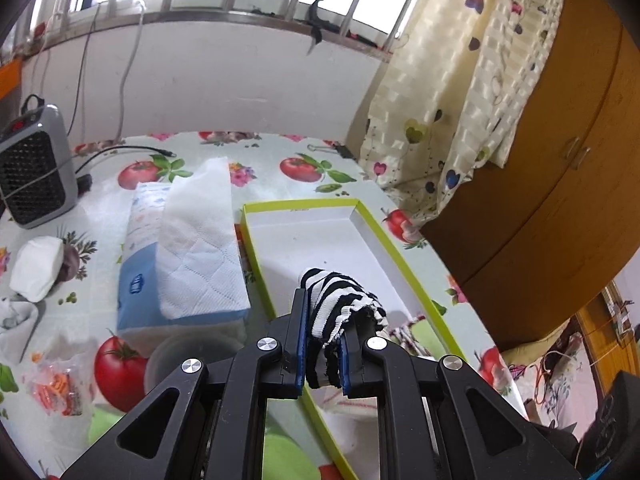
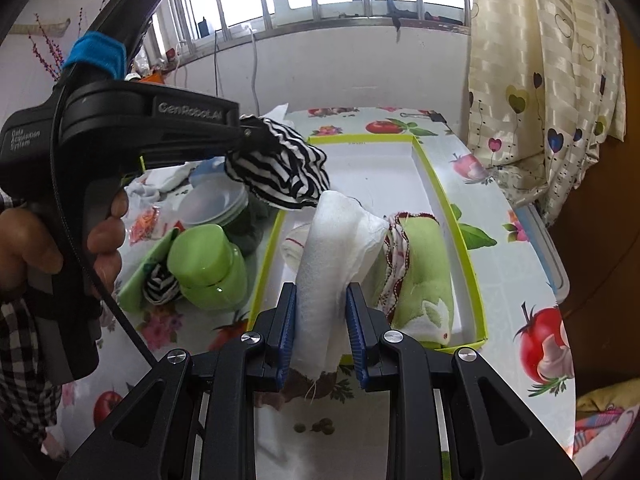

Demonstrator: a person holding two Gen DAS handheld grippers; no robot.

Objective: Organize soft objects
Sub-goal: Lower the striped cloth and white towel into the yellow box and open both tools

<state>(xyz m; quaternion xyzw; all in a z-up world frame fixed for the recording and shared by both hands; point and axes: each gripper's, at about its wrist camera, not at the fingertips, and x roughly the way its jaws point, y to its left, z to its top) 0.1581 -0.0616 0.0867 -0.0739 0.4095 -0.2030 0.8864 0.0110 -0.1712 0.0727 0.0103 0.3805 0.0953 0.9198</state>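
Gripping a striped cloth [image 1: 344,304] tight in my left gripper [image 1: 322,312], I hang it above the tray [image 1: 404,264], while my right gripper [image 2: 321,304] pinches a white cloth [image 2: 332,264] over the tray's near end, beside a rolled green towel [image 2: 424,268].

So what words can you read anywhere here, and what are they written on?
"GenRobot.AI": raised letters on the black body of the left gripper, seen in the right wrist view.
"Data Acquisition System": small white print on the same gripper's rear housing.
Tissue pack: a blue logo and faint print, too blurred to read.
Yellow-green box: a small mark on its far inner wall, too small to read.
Heater: a red display, unreadable.
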